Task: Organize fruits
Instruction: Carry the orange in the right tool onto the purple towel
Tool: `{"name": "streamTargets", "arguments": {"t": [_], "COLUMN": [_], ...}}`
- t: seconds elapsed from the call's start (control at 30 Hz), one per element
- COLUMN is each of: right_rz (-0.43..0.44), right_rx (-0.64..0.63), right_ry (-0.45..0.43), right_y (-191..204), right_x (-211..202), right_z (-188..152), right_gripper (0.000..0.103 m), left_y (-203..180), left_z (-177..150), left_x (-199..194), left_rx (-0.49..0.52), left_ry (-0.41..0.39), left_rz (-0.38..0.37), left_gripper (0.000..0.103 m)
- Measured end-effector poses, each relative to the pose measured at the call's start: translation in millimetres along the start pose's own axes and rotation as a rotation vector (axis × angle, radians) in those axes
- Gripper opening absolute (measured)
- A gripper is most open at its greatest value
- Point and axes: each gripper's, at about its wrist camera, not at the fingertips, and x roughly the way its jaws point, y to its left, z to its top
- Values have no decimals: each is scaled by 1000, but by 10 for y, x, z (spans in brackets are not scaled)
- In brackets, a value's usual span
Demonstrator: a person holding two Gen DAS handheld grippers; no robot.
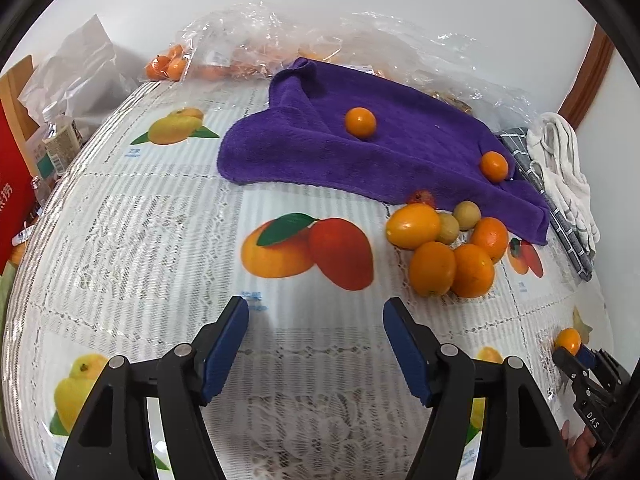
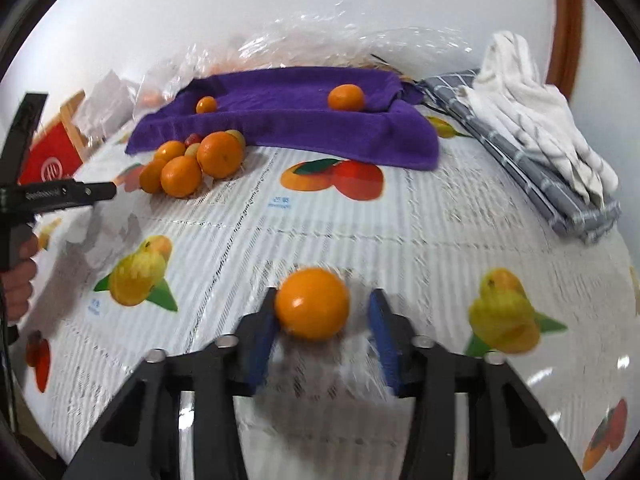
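A purple towel (image 1: 360, 152) lies on the fruit-print tablecloth (image 1: 160, 240) with two small oranges (image 1: 360, 121) on it. It also shows in the right wrist view (image 2: 288, 120). A pile of oranges and small yellowish fruits (image 1: 448, 244) sits at the towel's near edge, also in the right wrist view (image 2: 192, 164). My left gripper (image 1: 316, 344) is open and empty over the cloth. My right gripper (image 2: 322, 320) is open around a single orange (image 2: 312, 304); the left pad touches it, the right pad stands apart. That orange shows in the left wrist view (image 1: 568, 341).
Clear plastic bags of oranges (image 1: 256, 48) lie behind the towel. A grey checked cloth (image 2: 532, 172) and a white towel (image 2: 536, 112) lie at the right. A red box (image 1: 12, 184) and bottles (image 1: 60, 140) stand at the left edge.
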Motion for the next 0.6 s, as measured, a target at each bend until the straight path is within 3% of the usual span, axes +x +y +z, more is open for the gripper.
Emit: {"name": "streamTargets", "arguments": {"t": [0.23,0.43,0.53,0.6], "right_rz": [5,2,4,0], "right_rx": [6,35,38,37], "right_ry": [2,-3,-7,-9], "right_y": [16,-47,-64,-75], "right_x": [27,109,110,92], "right_z": [76,183,209,216], "right_gripper": [33,33,33,33], "left_y": [-102,-304,-409,-426], "left_z": [14,73,144,174], "left_x": [-6,-27,56,125], "left_rx": [6,40,44,34], "left_ry": [-11,-36,-29,-22], "left_rz": [-59,-160,-144,-126], "left_gripper": [68,68,67,53]}}
